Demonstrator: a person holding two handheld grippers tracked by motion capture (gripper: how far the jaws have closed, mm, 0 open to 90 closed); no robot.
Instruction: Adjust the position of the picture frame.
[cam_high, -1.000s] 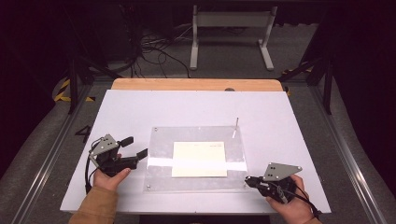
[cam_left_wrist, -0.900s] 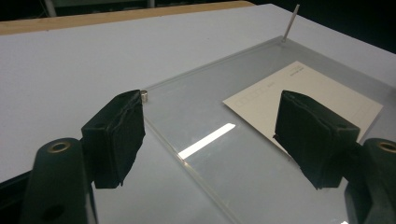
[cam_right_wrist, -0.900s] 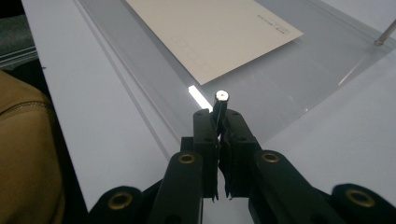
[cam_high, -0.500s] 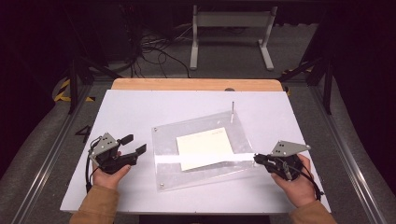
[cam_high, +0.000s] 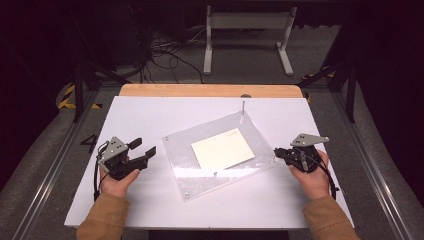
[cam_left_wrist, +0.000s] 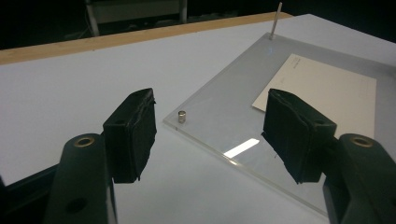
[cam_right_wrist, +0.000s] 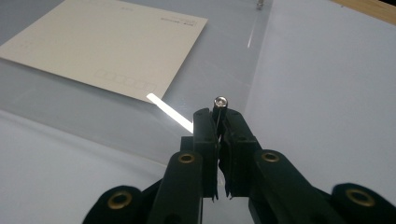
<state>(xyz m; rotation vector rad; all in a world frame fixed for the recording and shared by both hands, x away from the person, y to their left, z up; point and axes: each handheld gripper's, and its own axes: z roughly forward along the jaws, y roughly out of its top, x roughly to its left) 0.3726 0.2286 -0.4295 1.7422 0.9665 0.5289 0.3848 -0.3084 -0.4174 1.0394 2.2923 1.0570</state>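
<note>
I am pinching a small metal pin (cam_right_wrist: 220, 103) with my right gripper (cam_right_wrist: 218, 122); my left gripper (cam_left_wrist: 212, 133) is gaping wide, holding nothing.

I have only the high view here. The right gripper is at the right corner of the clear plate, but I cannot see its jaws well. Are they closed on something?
Observer: Yes. In the right gripper view, the right gripper is shut on a small metal pin standing near the edge of the clear plate.
Operator: And the left gripper?
Observer: The left gripper is open. A short metal stud at the plate's corner lies ahead between its jaws, untouched.
Operator: Is the card blank?
Observer: No. The card has a faint row of small boxes along one edge and a line of print too small to read.
</note>
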